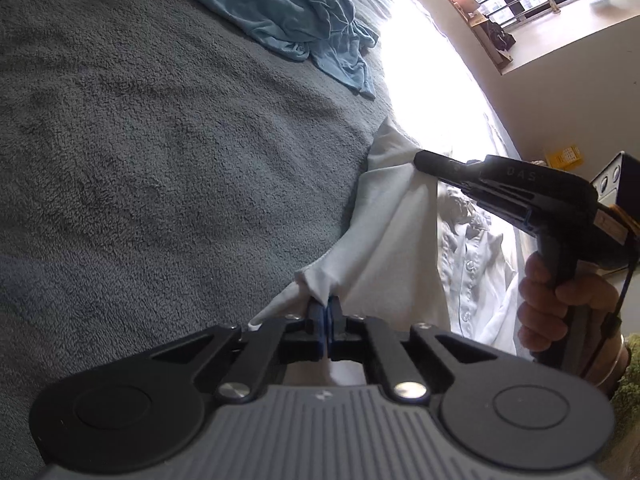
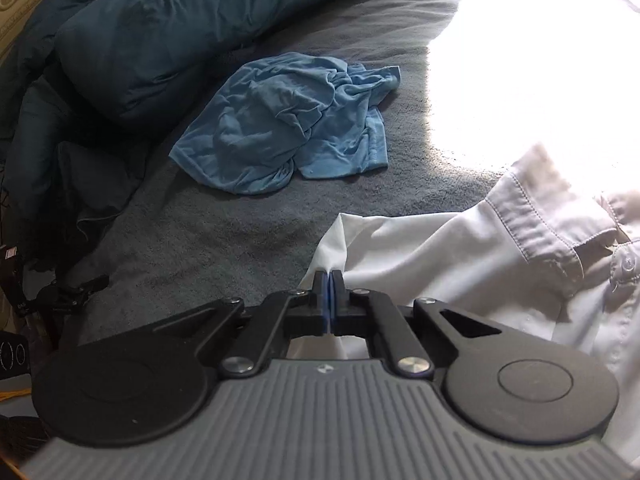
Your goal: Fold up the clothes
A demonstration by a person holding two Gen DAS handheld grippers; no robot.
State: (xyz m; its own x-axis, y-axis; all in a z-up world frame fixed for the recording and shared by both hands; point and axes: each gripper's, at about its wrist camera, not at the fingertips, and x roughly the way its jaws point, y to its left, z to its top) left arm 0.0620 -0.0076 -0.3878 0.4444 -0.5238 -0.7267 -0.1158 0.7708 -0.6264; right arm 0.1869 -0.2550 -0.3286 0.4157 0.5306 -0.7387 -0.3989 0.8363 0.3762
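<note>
In the left wrist view there are two garments, two grippers and one hand. The left gripper [image 1: 327, 308] has its jaws pressed together on a bunched edge of the white shirt [image 1: 384, 240], which rises taut straight ahead of the jaws and spreads to their right, its button placket showing there. Further ahead and right of the jaws, the right gripper [image 1: 426, 160] pinches another part of the same shirt, held by the person's right hand [image 1: 560, 304]. A crumpled light-blue garment [image 1: 288, 16] lies well ahead of the jaws on the grey blanket [image 1: 140, 140].

In the right wrist view there are again two garments. The right gripper [image 2: 329, 284] is clamped tight on a fold of the white shirt [image 2: 440, 264]; the collar and a button lie to the jaws' right. The blue garment [image 2: 292, 124] sits ahead and slightly left, apart from the shirt, with a dark teal duvet [image 2: 152, 40] beyond it.
</note>
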